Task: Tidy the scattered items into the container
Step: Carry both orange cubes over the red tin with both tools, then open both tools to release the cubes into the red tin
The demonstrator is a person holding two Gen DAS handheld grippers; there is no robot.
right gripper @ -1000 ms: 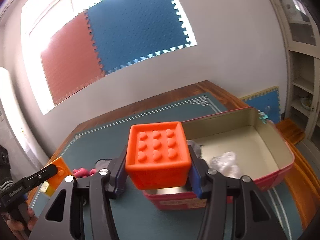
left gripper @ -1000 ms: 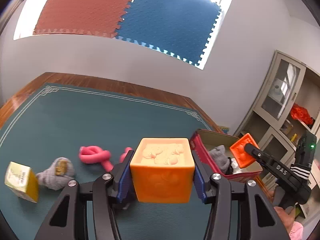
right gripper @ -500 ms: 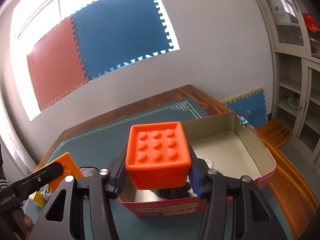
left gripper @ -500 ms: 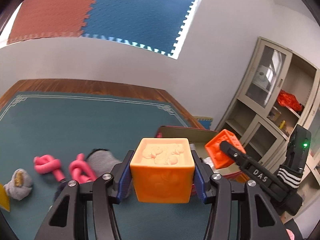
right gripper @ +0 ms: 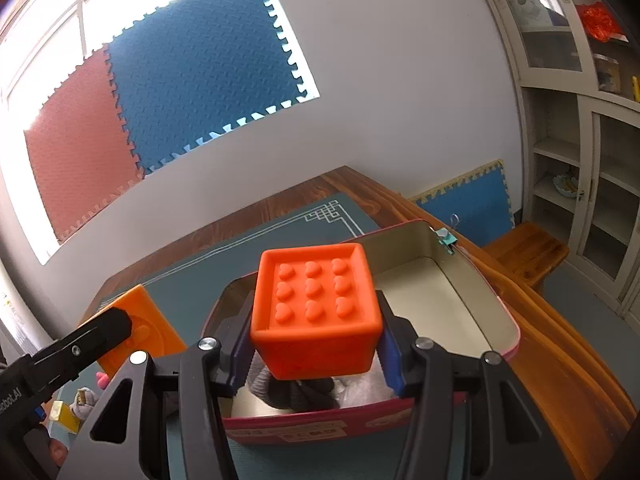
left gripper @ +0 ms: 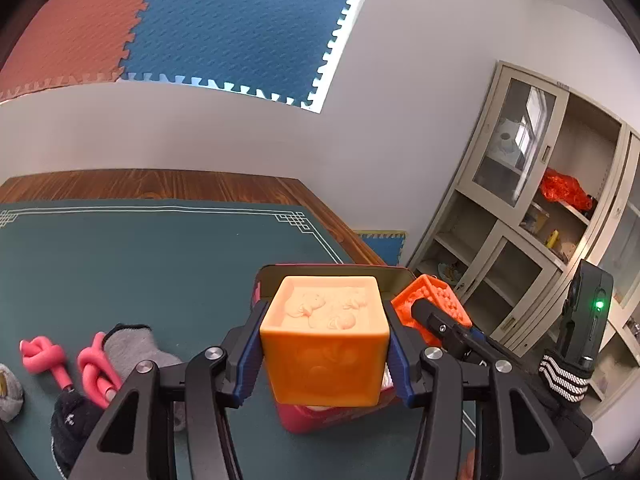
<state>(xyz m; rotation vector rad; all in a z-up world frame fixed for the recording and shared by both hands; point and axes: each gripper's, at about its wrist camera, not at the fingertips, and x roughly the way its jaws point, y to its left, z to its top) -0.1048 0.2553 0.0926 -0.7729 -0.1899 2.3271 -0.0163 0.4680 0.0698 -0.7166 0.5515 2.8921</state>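
Observation:
My left gripper (left gripper: 325, 354) is shut on a light orange cube (left gripper: 325, 344) with an embossed top, held above the near wall of the red tin box (left gripper: 312, 420). My right gripper (right gripper: 314, 342) is shut on a darker orange cube (right gripper: 316, 312) with raised hearts, held over the near left part of the red box (right gripper: 472, 276). That cube also shows in the left wrist view (left gripper: 436, 304). The light cube shows in the right wrist view (right gripper: 140, 328). A grey sock (right gripper: 296, 396) and clear plastic lie inside the box.
On the green mat (left gripper: 140, 264) lie two pink knotted ropes (left gripper: 44, 356), a grey sock (left gripper: 132, 350) and a black sock (left gripper: 72, 420). A yellow box (right gripper: 66, 414) and a small grey bundle (right gripper: 86, 404) lie left. Cabinets (left gripper: 540, 220) stand to the right of the table.
Both grippers have moved right toward the red box with their cubes. The right cube is now over the box's inside; the left cube is over its near wall.

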